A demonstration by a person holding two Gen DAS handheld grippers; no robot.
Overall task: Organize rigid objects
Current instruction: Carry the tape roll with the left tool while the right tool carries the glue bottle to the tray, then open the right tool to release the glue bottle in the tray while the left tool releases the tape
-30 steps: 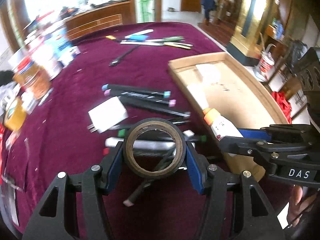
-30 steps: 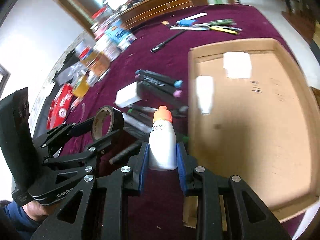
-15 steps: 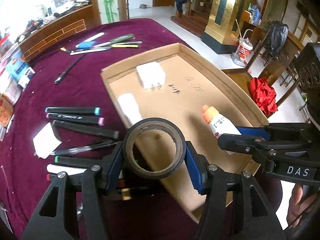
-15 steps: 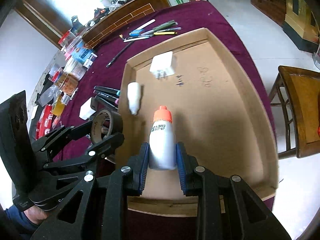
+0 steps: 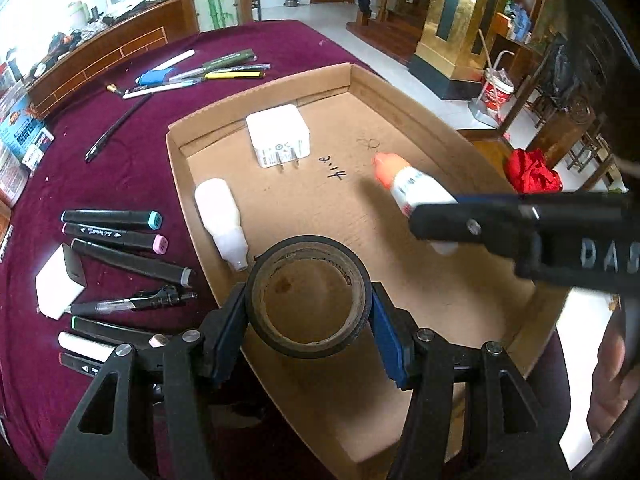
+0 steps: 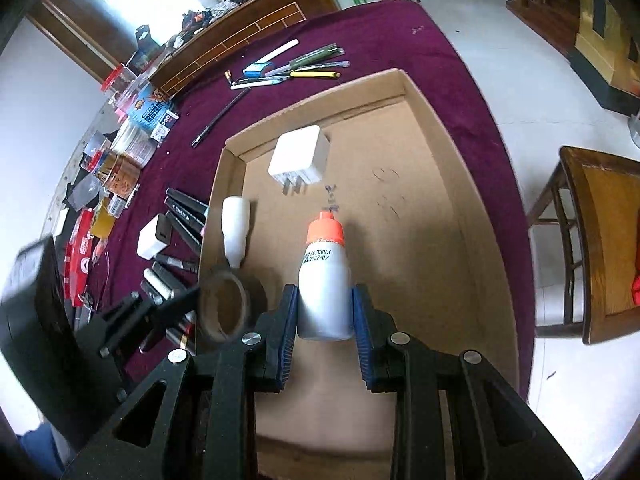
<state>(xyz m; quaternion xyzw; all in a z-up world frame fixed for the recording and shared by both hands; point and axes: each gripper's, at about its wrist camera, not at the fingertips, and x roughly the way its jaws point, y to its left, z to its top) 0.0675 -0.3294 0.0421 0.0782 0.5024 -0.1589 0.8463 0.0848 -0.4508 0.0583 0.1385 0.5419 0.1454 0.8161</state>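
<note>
Tape roll (image 5: 307,297) sits clamped between the left fingers (image 5: 230,326); right fingers (image 6: 364,322) clench the bottle (image 6: 325,280).

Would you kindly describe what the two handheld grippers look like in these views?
Both the left gripper and the right gripper are matte black plastic with triangular cut-outs, silver screw heads and two fingers lined with ribbed blue pads. The right one's side carries raised "DAS" lettering. A dark blue sleeve shows behind the left one.
</note>
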